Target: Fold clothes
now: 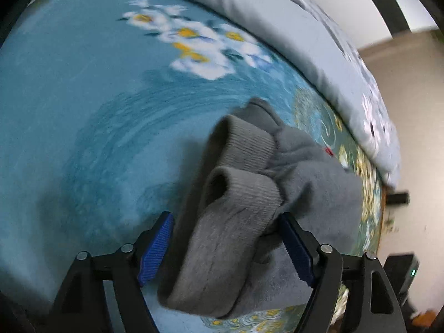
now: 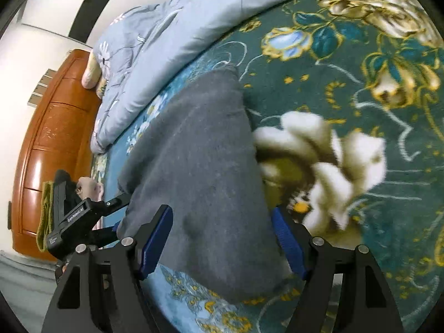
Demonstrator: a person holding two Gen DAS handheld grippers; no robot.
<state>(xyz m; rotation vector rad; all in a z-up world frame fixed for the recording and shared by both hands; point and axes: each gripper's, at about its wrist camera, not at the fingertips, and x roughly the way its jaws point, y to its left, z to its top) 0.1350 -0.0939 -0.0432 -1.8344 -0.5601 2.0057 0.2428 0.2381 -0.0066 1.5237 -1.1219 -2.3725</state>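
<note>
Both grippers, left (image 1: 226, 245) and right (image 2: 222, 245), jaws spread around the gray garment (image 2: 199, 166) on the blanket (image 2: 360, 55); pinch edges evenly before folding.

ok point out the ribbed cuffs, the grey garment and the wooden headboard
ribbed cuffs (image 1: 244, 144): left wrist view, on the ribbed band of the upper cuff
grey garment (image 2: 199, 166): right wrist view, on the middle of the flat folded panel
wooden headboard (image 2: 55, 127): right wrist view, on its orange-brown front panel
</note>
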